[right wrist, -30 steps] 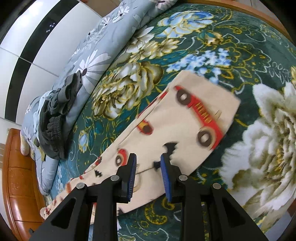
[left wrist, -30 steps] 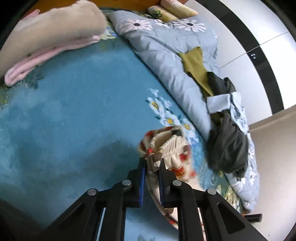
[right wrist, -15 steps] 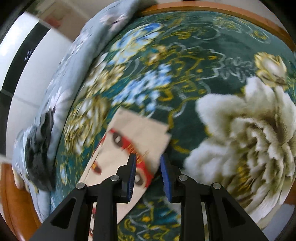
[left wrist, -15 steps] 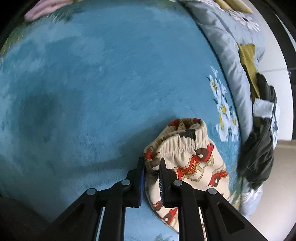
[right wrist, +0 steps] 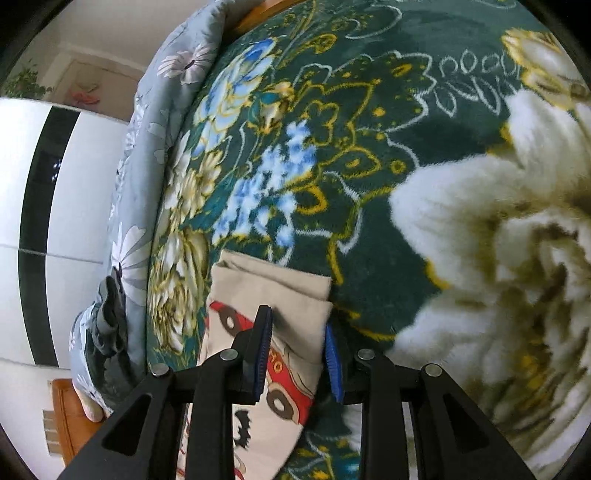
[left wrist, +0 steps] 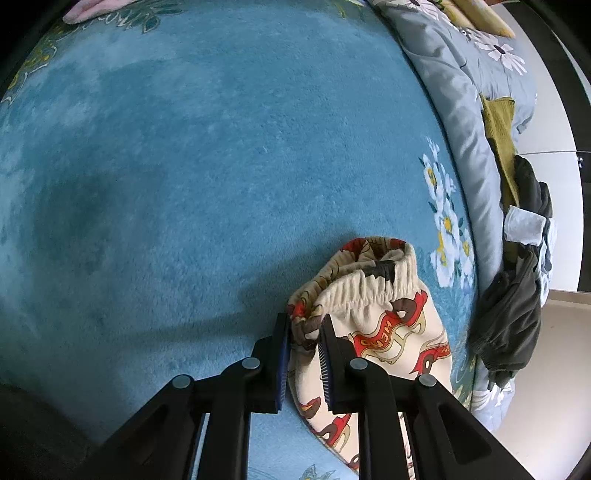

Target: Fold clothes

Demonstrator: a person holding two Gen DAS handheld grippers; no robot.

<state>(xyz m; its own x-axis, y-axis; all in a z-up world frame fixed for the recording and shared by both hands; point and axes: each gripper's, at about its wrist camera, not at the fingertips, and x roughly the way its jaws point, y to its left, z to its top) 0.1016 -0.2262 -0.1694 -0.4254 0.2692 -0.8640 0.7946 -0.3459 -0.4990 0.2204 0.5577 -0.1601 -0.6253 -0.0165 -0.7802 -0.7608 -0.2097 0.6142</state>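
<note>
Cream pants [left wrist: 388, 325] printed with red and brown figures lie on the blue plush blanket [left wrist: 184, 166]. Their elastic waistband is bunched up in the left wrist view. My left gripper [left wrist: 303, 332] is low over the blanket, its blue pads shut on the waistband's left corner. In the right wrist view the pants' leg end [right wrist: 258, 288] lies flat on the blanket's dark green flowered part [right wrist: 369, 147]. My right gripper [right wrist: 297, 336] stands open astride the hem's right corner. One pad is over the cloth and the other is just past its edge.
A grey flowered quilt [left wrist: 461, 92] runs along the bed's far side. On it lie an olive garment [left wrist: 498, 125] and dark grey clothes [left wrist: 509, 321]. A pink folded blanket [left wrist: 85, 5] peeks in at top left. A white wardrobe [right wrist: 74, 184] stands beyond the bed.
My left gripper came down to the blanket with the waistband and rolled, then held still. My right gripper slid along the leg to its hem end, jaws at the same width.
</note>
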